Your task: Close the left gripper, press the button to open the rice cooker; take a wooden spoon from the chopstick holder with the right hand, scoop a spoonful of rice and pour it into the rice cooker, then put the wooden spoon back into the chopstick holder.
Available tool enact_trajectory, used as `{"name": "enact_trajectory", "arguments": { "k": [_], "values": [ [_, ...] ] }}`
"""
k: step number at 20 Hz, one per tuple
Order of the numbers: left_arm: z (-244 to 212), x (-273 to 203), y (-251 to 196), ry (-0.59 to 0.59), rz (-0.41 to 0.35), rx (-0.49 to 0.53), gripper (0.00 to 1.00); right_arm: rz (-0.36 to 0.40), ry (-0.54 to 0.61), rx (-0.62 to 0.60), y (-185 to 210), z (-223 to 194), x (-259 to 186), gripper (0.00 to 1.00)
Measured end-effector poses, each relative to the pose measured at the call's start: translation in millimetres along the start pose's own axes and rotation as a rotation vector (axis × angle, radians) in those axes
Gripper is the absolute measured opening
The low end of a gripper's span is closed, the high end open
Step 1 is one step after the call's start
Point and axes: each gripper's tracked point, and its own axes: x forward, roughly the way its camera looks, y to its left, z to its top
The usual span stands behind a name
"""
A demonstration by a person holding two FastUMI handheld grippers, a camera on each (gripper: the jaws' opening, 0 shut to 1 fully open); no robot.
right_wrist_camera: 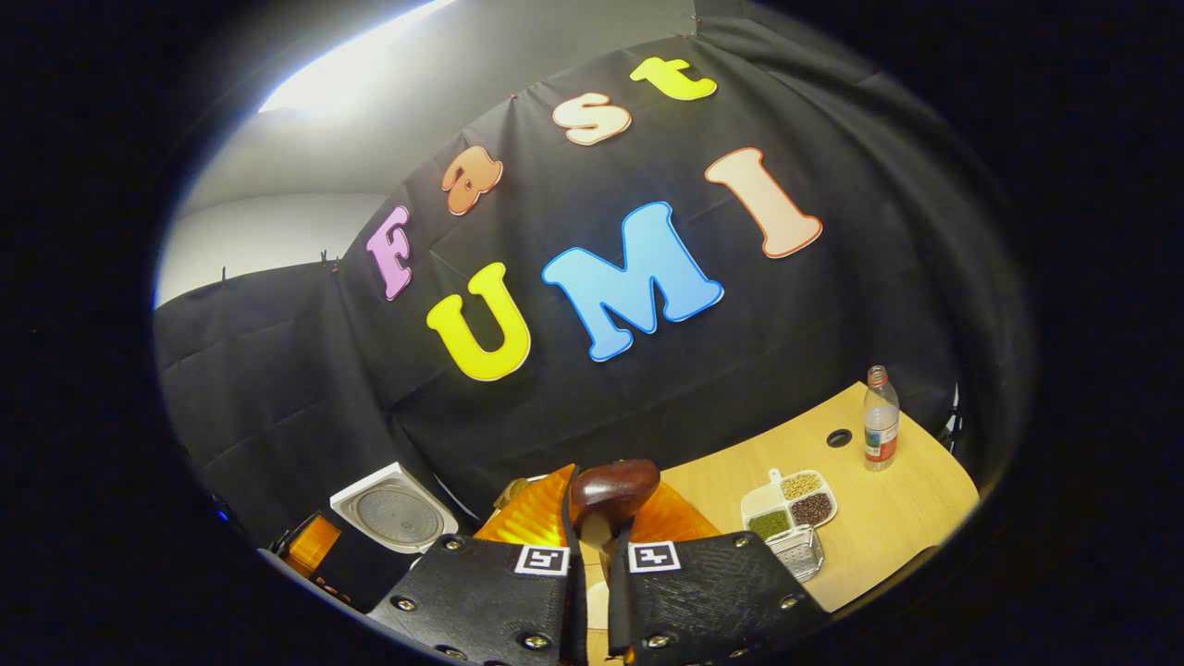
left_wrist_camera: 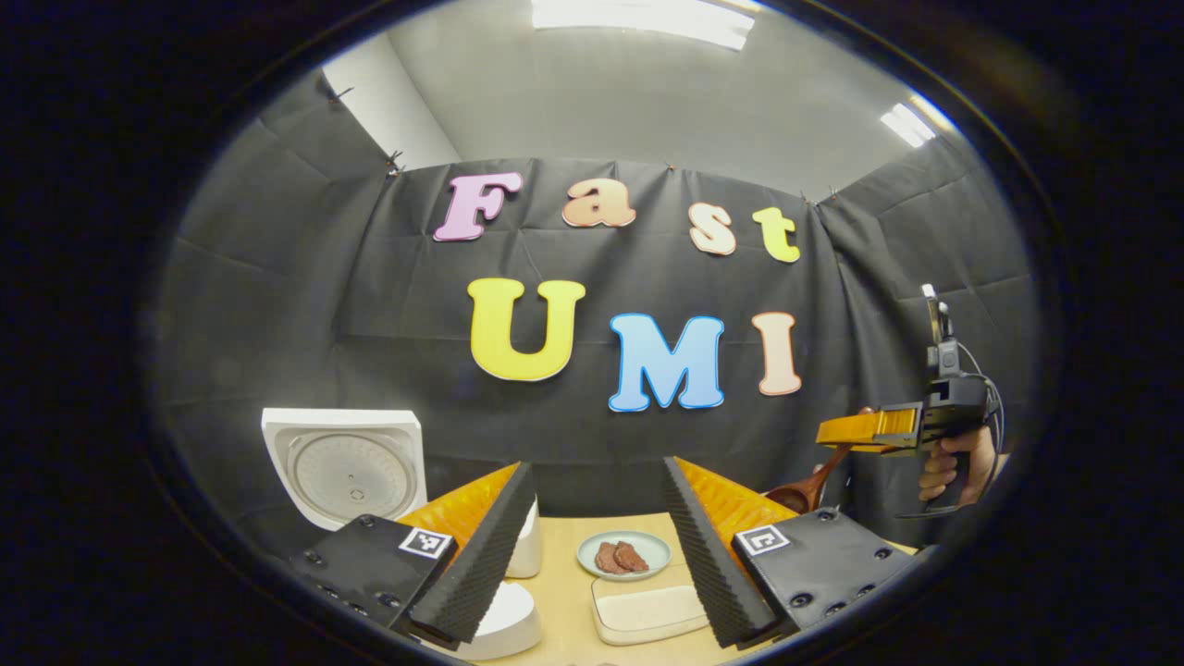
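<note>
**Wooden spoon lifted, rice cooker lid raised**

Left tongs (left_wrist_camera: 597, 546): standing apart, nothing between them, hovering over the near part of the pale wooden bench (left_wrist_camera: 564, 564). Judged idle, held back so the right hand has room to work.

Right tongs (right_wrist_camera: 597, 564): clamped together on the handle of the dark brown wooden spoon (right_wrist_camera: 614, 487). In the right gripper view the rounded bowl stands just past the fingertips, raised above the bench. In the left gripper view the right tongs (left_wrist_camera: 856, 430) show at far right in a hand (left_wrist_camera: 953, 467), with the spoon (left_wrist_camera: 807, 490) hanging down and left, bowl lowest. That slant suits dipping into a container.

White rice cooker: its square lid (left_wrist_camera: 347, 467) stands upright at far left, ribbed round inner plate facing the bench; it also shows at lower left in the right gripper view (right_wrist_camera: 393, 509). The button step is judged done. The body is mostly hidden behind the left finger.

Other items:
- Small pale green plate (left_wrist_camera: 624, 553) with brown pieces, mid bench.
- Shallow cream rectangular tray (left_wrist_camera: 647, 612), just nearer than the plate.
- White divided dish (right_wrist_camera: 788, 504) of beans and grains in separate compartments, right side.
- Clear ribbed plastic box (right_wrist_camera: 797, 548), just beside that dish.
- Clear plastic bottle (right_wrist_camera: 880, 418) with a label, far right, upright.

Chopstick holder: cannot be made out. Whether the spoon carries rice cannot be told. Scooping and pouring are judged still ahead.
</note>
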Motion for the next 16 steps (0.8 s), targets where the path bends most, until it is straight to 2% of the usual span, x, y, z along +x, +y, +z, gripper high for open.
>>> {"name": "enact_trajectory", "arguments": {
  "k": [1, 2, 9, 16],
  "values": [
    [-1.0, 2.9, -3.5, 0.000, 0.003, 0.003, 0.96, -0.026, 0.003, -0.003, -12.6, -1.3, 0.9, 0.09],
    [-1.3, 4.4, -7.1, 0.001, 0.006, 0.003, 0.96, -0.050, 0.004, -0.005, -2.1, -19.7, -26.8, 0.09],
    [-3.8, 10.0, -19.6, 0.019, 0.052, 0.014, 0.96, -0.171, 0.024, -0.007, -76.8, -30.2, -12.8, 0.09],
    [-1.2, 8.5, -21.6, 0.036, 0.113, 0.033, 0.95, -0.211, 0.094, -0.011, -116.0, -75.1, 15.2, 0.09]
  ]
}}
